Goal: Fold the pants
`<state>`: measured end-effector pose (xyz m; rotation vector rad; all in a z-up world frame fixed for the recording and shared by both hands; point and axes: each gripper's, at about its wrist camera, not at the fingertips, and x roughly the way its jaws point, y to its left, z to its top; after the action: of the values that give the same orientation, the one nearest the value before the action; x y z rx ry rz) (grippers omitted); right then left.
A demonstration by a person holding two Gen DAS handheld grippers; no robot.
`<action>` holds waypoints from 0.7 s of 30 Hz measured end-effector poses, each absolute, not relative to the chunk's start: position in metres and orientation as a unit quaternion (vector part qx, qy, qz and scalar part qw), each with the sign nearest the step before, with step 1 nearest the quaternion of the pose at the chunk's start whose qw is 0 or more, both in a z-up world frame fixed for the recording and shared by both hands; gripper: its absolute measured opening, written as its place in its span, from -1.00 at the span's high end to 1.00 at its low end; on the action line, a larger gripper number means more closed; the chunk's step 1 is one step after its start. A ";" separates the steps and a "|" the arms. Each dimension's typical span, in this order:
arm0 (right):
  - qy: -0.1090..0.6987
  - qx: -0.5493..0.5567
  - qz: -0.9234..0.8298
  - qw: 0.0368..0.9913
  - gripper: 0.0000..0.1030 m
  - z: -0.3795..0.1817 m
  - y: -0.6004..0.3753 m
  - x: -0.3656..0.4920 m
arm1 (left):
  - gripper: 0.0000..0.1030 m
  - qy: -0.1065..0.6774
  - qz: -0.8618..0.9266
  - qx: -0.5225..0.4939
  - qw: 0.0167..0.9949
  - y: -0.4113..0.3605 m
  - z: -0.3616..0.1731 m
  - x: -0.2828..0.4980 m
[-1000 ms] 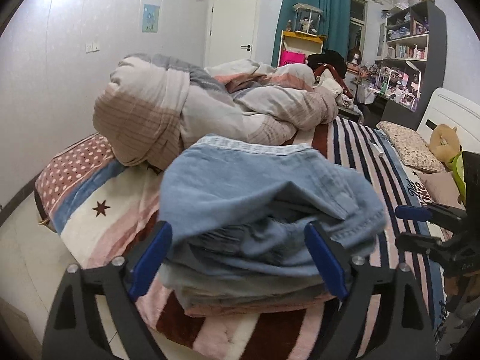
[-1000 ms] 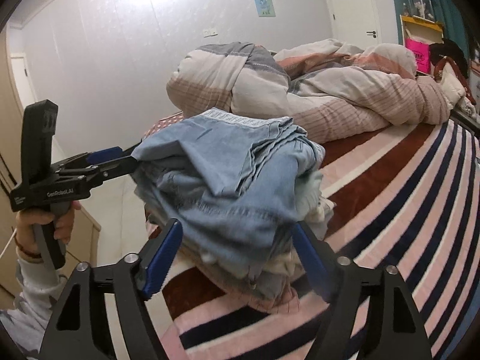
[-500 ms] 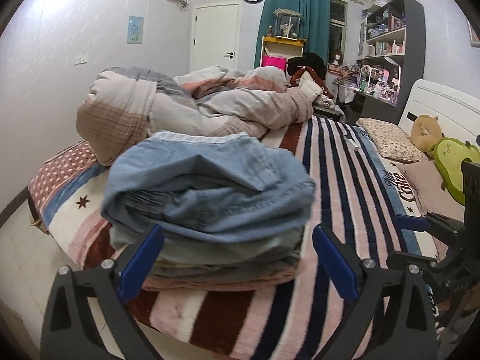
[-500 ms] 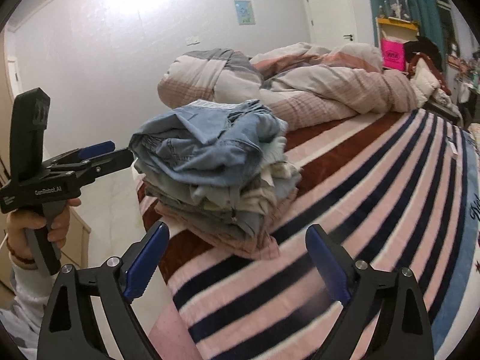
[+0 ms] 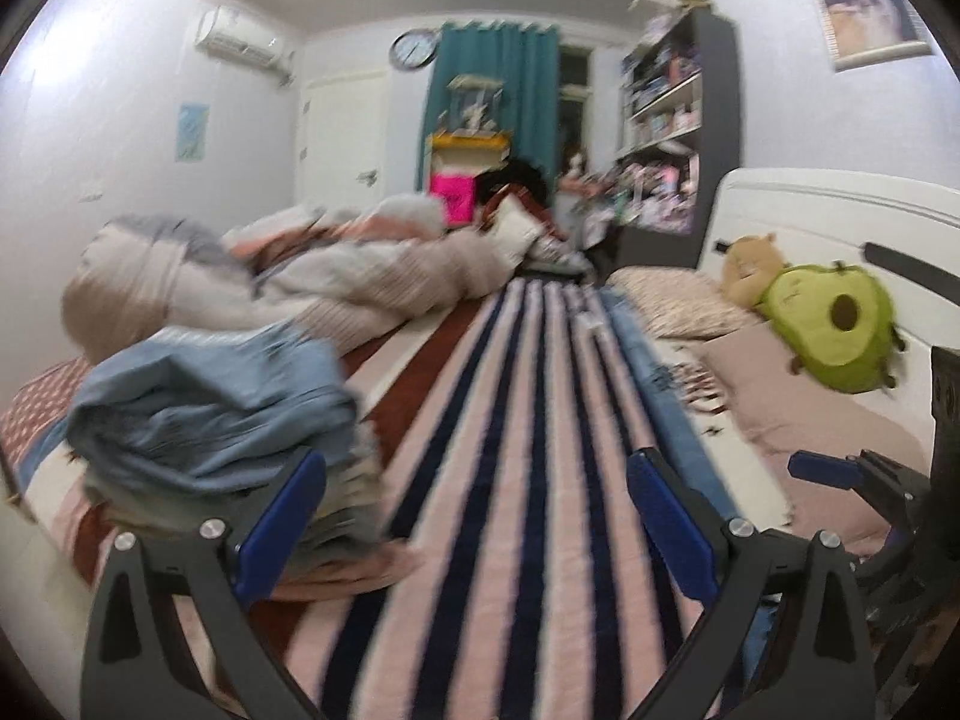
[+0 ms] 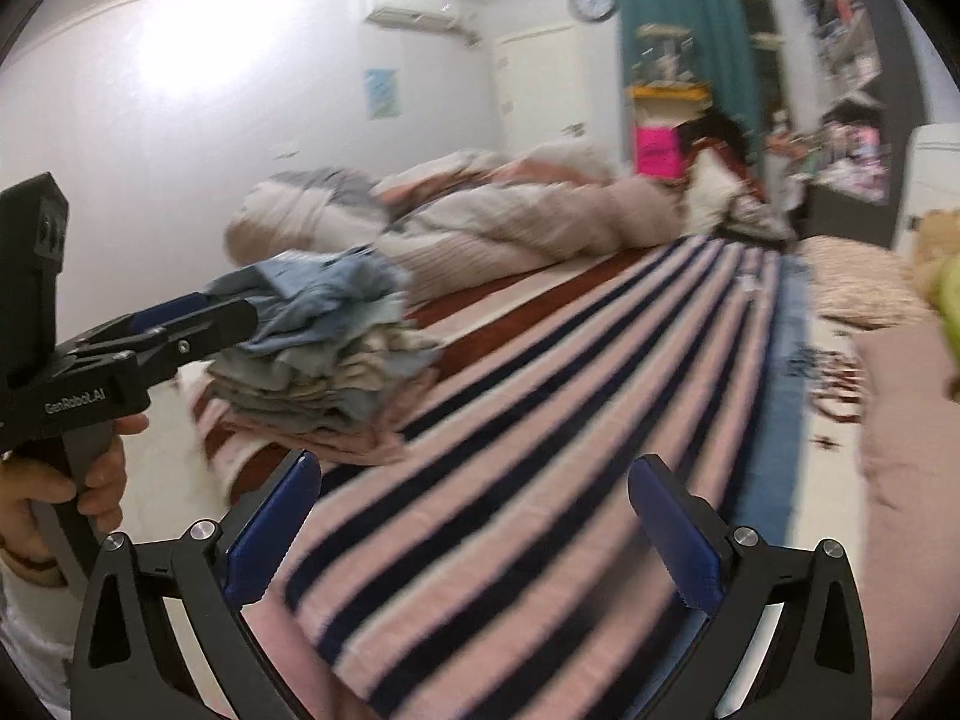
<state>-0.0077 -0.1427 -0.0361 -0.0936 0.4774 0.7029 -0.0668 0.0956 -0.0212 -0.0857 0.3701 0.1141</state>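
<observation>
Resting on the stack (image 5: 252,498), folded pants (image 5: 204,402); both tools (image 5: 477,516) (image 6: 474,528) gape.

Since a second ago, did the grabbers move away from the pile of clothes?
Yes. Both open grippers, left gripper and right gripper, pulled back and swung right, toward the striped blanket. Nothing was grabbed. The folded jeans stayed on top of the pile.

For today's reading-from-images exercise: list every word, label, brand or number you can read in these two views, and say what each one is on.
"GenRobot.AI": on the black body of the left gripper, seen in the right wrist view.
Dark script on the blue stripe of the striped blanket: too blurred to read.
Wall clock: numerals too blurred.
Pink sign: print unreadable.
</observation>
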 end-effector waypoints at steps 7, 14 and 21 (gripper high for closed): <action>0.169 -0.042 0.252 0.952 -0.99 -0.033 -0.203 -0.035 | -0.93 0.132 0.024 -0.024 0.991 0.041 -0.018 -0.069; 0.163 -0.035 0.236 0.957 -0.99 -0.033 -0.218 -0.038 | -0.93 0.137 0.017 -0.020 0.990 0.027 -0.019 -0.067; 0.163 -0.024 0.228 0.960 -0.99 -0.032 -0.227 -0.038 | -0.93 0.140 0.014 -0.018 0.990 0.023 -0.022 -0.068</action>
<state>-0.0382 -0.2267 -0.0324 -0.0478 0.3295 0.4617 -0.0678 0.0231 -0.0218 -0.0365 0.2803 0.0281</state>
